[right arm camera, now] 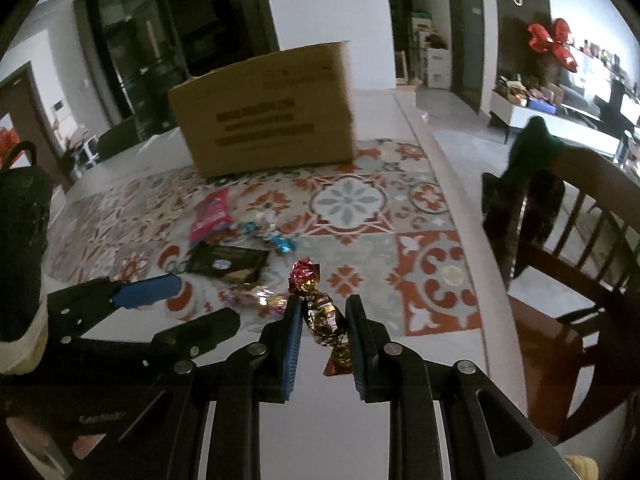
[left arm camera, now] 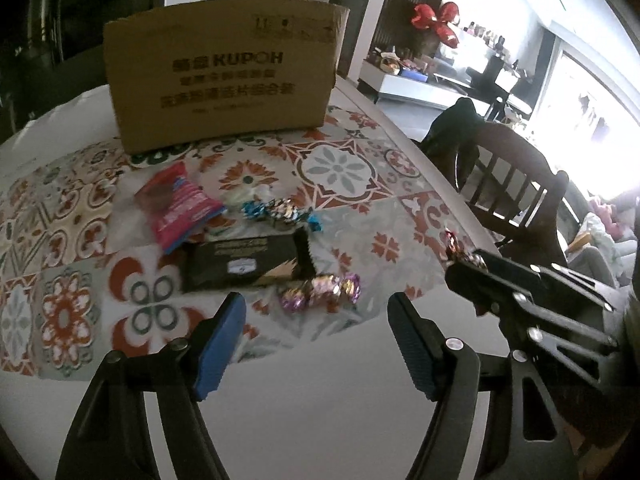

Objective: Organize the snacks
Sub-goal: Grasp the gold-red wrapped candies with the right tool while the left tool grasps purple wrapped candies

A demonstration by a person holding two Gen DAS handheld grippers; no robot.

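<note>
Right tongs (right arm camera: pixel 320 320) are clamped on a string of red-gold candies (right arm camera: pixel 320 312), lifted off the table (left arm camera: pixel 320 400). Left tongs (left arm camera: pixel 316 320) gape half open, empty — purple candies (left arm camera: pixel 320 290) sit at 12 o'clock. Early days: pink bag (left arm camera: pixel 176 204), black packet (left arm camera: pixel 240 264), blue candies (left arm camera: pixel 276 210) unsorted, box (left arm camera: pixel 220 76) behind.

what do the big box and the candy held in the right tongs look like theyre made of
Box: brown corrugated cardboard by the look, matte, with printed dark lettering and a bent top edge.
Candy in the right tongs: shiny crinkled wrappers, red and gold, likely metallic foil or foil-look plastic; the glints and twisted ends suggest it.
</note>
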